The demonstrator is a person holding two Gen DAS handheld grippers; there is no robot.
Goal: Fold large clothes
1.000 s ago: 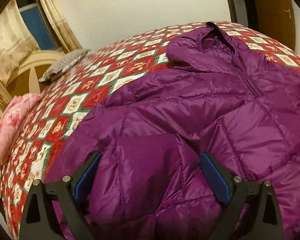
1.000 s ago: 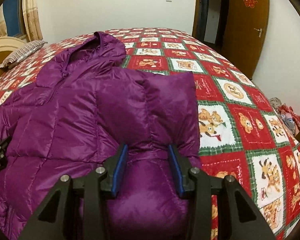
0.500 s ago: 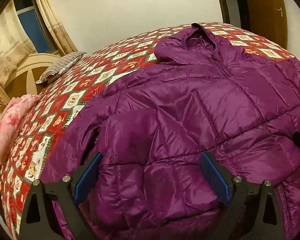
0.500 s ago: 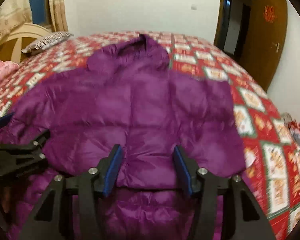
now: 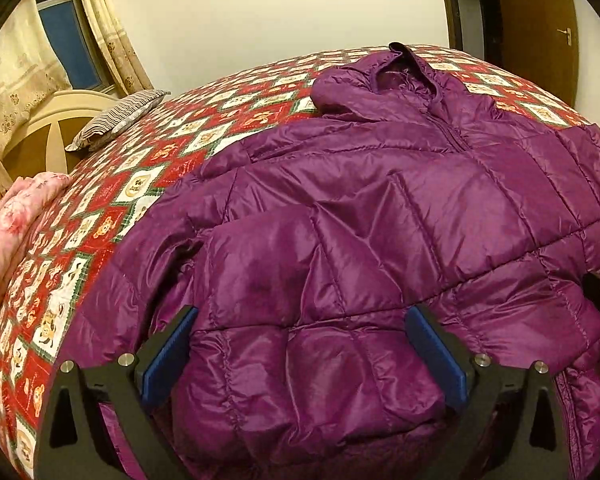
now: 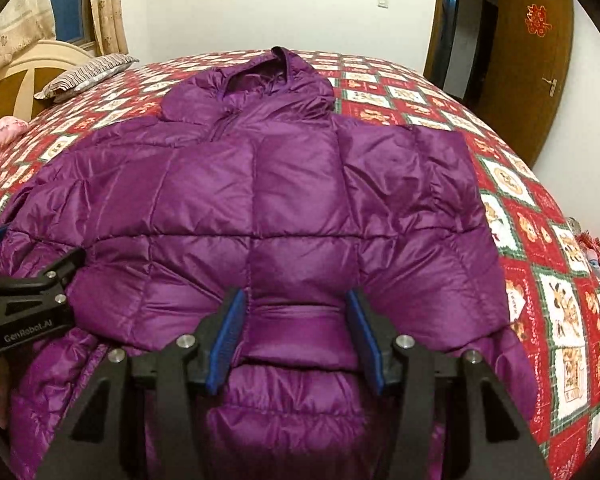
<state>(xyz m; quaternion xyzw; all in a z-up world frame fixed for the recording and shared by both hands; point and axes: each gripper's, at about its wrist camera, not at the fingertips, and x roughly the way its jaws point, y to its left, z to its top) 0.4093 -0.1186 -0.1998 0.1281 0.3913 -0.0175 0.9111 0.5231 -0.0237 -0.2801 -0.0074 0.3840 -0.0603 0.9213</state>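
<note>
Jacket (image 6: 284,208) lies flat on the bed (image 6: 540,216), hood far, sleeves folded across the chest. Right gripper (image 6: 296,336) has just been opening: its jaws stand apart around a sleeve cuff, pads clear of it, probably letting go. Left gripper (image 5: 300,352) gapes wide over the other sleeve, gripping nothing. Beyond: striped pillow (image 5: 116,120) and pink bundle (image 5: 16,220) by the headboard, well clear. Nothing blocks a bottom-up fold.
</note>
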